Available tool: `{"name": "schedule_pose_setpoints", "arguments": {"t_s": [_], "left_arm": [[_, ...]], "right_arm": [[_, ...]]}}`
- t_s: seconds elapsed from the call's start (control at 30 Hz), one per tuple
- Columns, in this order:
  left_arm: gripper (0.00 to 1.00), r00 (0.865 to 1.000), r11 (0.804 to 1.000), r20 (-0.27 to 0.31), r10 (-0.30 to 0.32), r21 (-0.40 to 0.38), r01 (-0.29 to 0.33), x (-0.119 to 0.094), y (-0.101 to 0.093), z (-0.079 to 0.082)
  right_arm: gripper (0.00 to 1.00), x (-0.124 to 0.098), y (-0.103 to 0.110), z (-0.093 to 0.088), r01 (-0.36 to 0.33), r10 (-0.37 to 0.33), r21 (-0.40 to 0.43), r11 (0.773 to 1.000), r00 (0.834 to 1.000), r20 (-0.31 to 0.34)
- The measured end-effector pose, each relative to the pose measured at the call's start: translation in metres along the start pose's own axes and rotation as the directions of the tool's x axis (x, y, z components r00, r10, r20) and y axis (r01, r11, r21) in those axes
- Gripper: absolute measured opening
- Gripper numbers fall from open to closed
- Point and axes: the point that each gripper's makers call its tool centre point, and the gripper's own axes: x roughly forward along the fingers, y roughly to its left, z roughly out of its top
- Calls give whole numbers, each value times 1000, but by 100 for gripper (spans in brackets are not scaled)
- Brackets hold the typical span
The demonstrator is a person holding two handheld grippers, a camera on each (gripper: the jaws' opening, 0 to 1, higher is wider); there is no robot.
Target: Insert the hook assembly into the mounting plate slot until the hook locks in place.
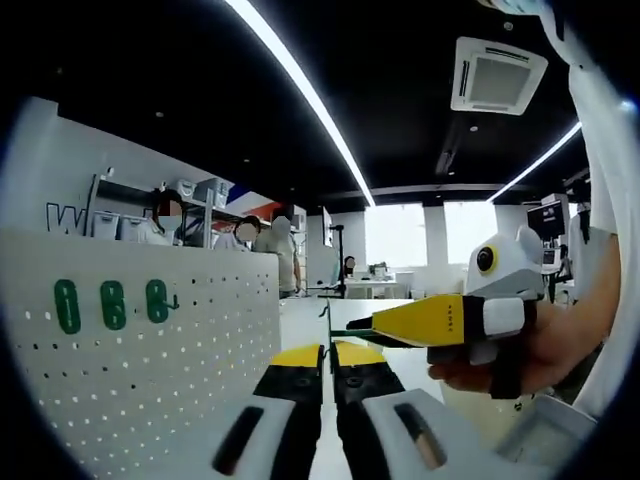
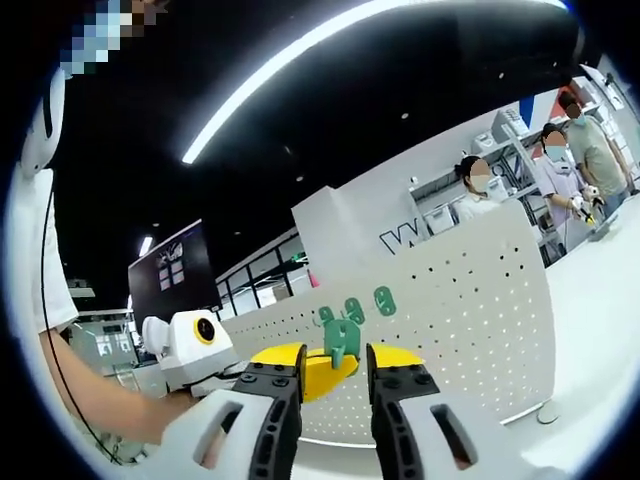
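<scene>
My left gripper [image 1: 328, 357] is shut on a thin wire hook [image 1: 325, 322] that stands up from between its yellow tips. My right gripper [image 1: 362, 327] comes in from the right, held by a hand, its tip meeting the hook. In the right gripper view, my right gripper [image 2: 335, 358] holds a small green mounting plate [image 2: 342, 338] between its jaws. The left gripper's yellow jaw [image 2: 318, 377] sits just below that plate. A white pegboard [image 1: 190, 350] carries three more green plates [image 1: 112, 304], which show again on the pegboard [image 2: 470, 290] as green plates [image 2: 353, 308] behind the held one.
The pegboard stands upright on a white table [image 1: 300, 320]. Several people [image 1: 270, 240] stand behind it by shelves. A person's forearm [image 2: 110, 405] lies at the left. A base foot of the pegboard [image 2: 545, 412] rests on the table.
</scene>
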Motion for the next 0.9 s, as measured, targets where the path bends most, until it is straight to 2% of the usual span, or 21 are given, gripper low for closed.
{"name": "schedule_pose_setpoints", "arguments": {"t_s": [0.9], "left_arm": [[2,1000,1000,13,-15,9,15,5,-11,4]], "right_arm": [[4,0,-1,4,13,-13,-46,999,1000,13]]}}
